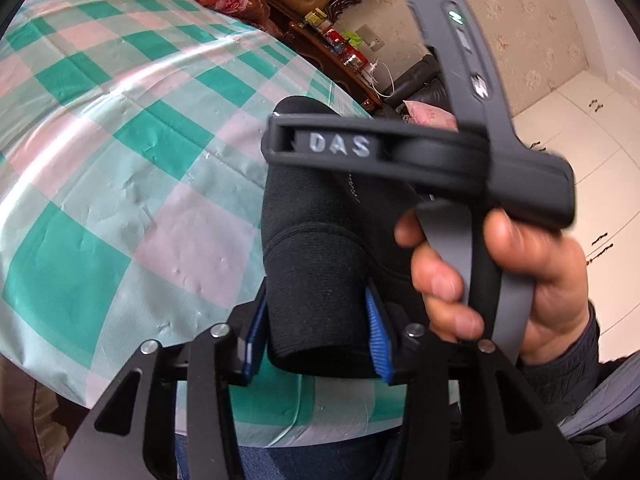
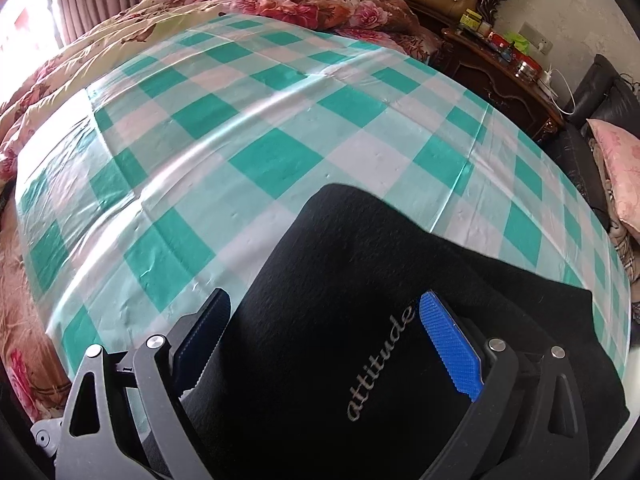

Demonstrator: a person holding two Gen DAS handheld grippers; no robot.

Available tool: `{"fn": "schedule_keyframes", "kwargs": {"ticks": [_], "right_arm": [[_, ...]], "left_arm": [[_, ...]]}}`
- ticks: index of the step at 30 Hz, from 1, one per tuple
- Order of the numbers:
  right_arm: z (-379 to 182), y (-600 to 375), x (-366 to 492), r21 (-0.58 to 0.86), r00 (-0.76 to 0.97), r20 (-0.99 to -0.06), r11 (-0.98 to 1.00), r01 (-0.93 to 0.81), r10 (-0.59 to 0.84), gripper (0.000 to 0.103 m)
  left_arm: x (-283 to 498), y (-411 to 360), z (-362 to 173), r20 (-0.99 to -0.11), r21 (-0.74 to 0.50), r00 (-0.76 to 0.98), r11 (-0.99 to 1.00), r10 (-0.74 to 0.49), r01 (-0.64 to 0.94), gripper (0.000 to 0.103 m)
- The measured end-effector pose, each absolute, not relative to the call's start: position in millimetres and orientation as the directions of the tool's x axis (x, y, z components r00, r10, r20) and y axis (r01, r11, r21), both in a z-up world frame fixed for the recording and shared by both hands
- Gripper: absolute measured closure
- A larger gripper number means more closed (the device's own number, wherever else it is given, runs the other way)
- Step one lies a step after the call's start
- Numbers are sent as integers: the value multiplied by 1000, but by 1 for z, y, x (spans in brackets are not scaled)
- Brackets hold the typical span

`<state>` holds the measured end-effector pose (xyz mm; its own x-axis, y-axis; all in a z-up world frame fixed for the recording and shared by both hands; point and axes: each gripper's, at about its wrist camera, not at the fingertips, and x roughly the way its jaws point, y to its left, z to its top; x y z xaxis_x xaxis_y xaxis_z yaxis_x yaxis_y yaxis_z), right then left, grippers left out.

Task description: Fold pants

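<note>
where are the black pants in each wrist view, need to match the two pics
Left wrist view: the black pants sit lower centre, bunched between the left gripper pads, partly behind the other gripper's handle.
Right wrist view: the pants fill the lower centre and right, between the right gripper pads, "attitude" lettering showing.
Shared landmark: the green checked cloth beneath.

one pants (image 2: 340,300), two grippers (image 1: 316,336) (image 2: 332,344), one pillow (image 2: 618,172)

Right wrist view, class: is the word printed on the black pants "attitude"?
Yes: grey script on the black pants reads "attitude", running beside a blue pad of the right gripper.
</note>
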<state>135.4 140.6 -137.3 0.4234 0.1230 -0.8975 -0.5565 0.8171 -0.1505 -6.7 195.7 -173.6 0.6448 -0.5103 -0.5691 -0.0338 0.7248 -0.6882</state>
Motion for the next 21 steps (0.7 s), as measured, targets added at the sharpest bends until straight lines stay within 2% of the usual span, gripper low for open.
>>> {"fn": "schedule_keyframes", "kwargs": {"ticks": [10,11,14,17,19,21], "right_arm": [[-146,147,149,-178,418,-905,818,-547,82,8],[-147,147,149,-186,422,-904,817,-545,76,14],[-149,147,150,-214,438,-897,815,-538,53,22],[-150,147,148,-231,450,-892,813,-535,43,25],[-150,147,147,-231,451,-891,813,-535,44,24],[-150,147,147,-230,451,-891,813,-534,44,24]], "left_arm": [[-10,184,-152,-582,-615,671,789,-461,9,69],[-10,181,-149,-585,-600,674,800,-450,13,69],[-10,181,-147,-585,-601,675,799,-449,11,69],[-9,188,-155,-573,-655,667,755,-476,-24,60],[-8,191,-158,-568,-674,669,737,-480,-43,47],[-8,197,-163,-564,-696,673,714,-479,-75,41]]}}
